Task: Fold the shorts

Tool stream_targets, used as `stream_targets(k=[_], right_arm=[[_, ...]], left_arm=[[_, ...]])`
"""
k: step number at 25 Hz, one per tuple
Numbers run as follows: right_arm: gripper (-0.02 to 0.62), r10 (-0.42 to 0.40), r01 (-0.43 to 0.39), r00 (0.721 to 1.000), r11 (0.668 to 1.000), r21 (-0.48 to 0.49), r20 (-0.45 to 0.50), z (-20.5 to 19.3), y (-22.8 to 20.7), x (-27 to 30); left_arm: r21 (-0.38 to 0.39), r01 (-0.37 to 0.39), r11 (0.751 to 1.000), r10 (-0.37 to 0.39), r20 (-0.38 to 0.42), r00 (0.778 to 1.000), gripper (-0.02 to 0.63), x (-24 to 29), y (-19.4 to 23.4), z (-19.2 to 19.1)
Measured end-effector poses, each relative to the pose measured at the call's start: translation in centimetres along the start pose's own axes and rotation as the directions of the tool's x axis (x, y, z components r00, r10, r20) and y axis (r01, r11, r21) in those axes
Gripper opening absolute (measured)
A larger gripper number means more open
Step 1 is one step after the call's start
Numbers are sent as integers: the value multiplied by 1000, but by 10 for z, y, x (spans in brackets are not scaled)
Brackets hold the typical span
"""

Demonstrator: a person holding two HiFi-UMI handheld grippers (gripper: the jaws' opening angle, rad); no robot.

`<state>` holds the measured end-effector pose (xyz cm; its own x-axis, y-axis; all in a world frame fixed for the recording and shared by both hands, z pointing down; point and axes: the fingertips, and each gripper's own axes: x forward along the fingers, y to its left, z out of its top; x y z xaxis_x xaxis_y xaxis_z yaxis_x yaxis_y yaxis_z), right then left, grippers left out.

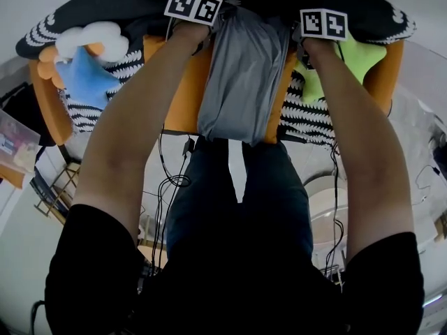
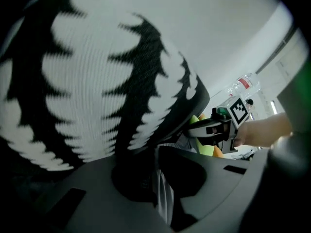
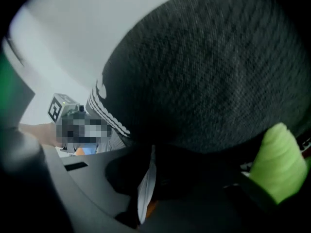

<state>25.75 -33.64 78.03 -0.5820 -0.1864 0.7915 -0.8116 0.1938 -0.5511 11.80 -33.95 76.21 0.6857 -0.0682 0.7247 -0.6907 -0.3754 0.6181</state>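
Head view: left gripper (image 2: 163, 198) and right gripper (image 3: 145, 188) each pinch a far corner of the shorts (image 1: 241, 82); first fold apparently begun. Next: draw both corners evenly nearward.

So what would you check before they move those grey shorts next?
1. Grip of left claw on shorts: ok, fabric pinched between its jaws.
2. Grip of right claw: ok, fabric pinched too.
3. Both claws on the same far edge: ok.
4. Is blue star off the shorts: ok.
5. Is green star off the shorts: ok.
6. Gap to striped cushion: cannot tell.
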Motion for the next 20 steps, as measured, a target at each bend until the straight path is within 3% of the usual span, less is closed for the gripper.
stream_targets(k=[9, 20], right_arm=[[29, -28, 49, 980, 994, -102, 198, 53, 16, -38], [29, 39, 27, 939, 982, -187, 342, 77, 59, -80]], left_arm=[[106, 25, 994, -38, 124, 992, 49, -22, -27, 52], [234, 21, 972, -72, 213, 974, 51, -67, -69, 44]])
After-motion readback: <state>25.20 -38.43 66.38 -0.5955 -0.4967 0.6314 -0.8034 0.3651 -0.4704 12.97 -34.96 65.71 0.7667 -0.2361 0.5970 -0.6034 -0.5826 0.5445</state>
